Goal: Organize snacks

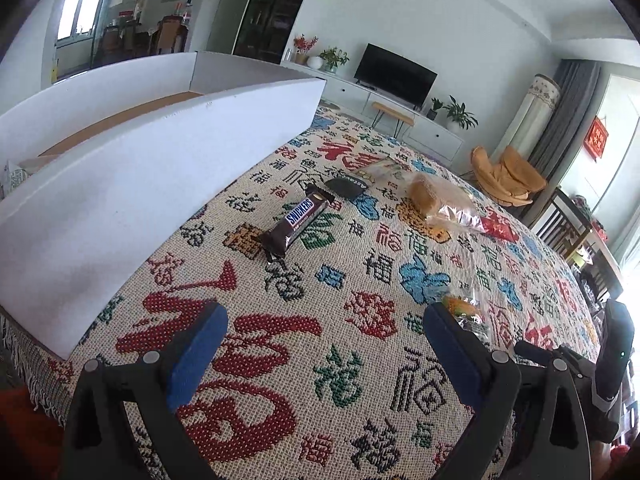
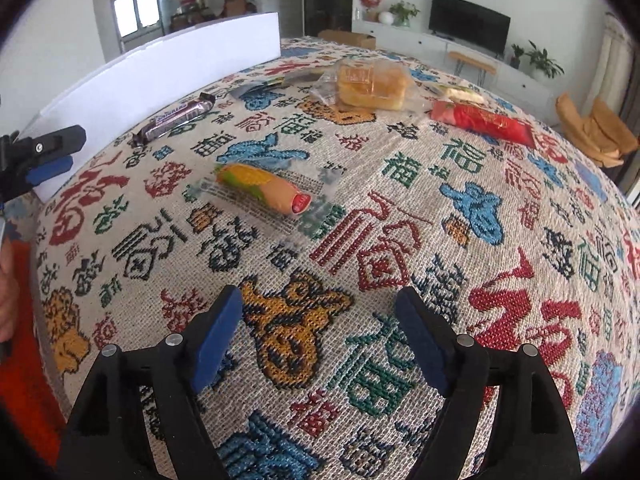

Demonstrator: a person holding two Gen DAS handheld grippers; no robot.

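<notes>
White box wall [image 1: 132, 168]: it stands along the left edge of the woven counter cloth [image 1: 360, 380]; you risk knocking it with the left tongs [image 1: 324, 354] if you swing in wide.
Snickers bar [image 1: 298, 222]: it lies just beside that wall, ahead of your left tongs; the glossy wrapper may slide out if you pinch only its crimped end.
Left tongs: blue pads [image 1: 196, 360] wide apart, nothing between them, tilted down over the cloth.
Corn sausage [image 2: 264, 190]: it lies mid-cloth, ahead and left of your right tongs [image 2: 320, 346]; it is round, so it may roll off an off-centre squeeze.
Bread pack [image 2: 370, 84]: farther back, soft; a hard clamp would crush it.
Red packet [image 2: 486, 122]: it lies to the right of the bread, near a pale packet.
Right tongs: pads spread wide and empty, angled steeply down.
</notes>
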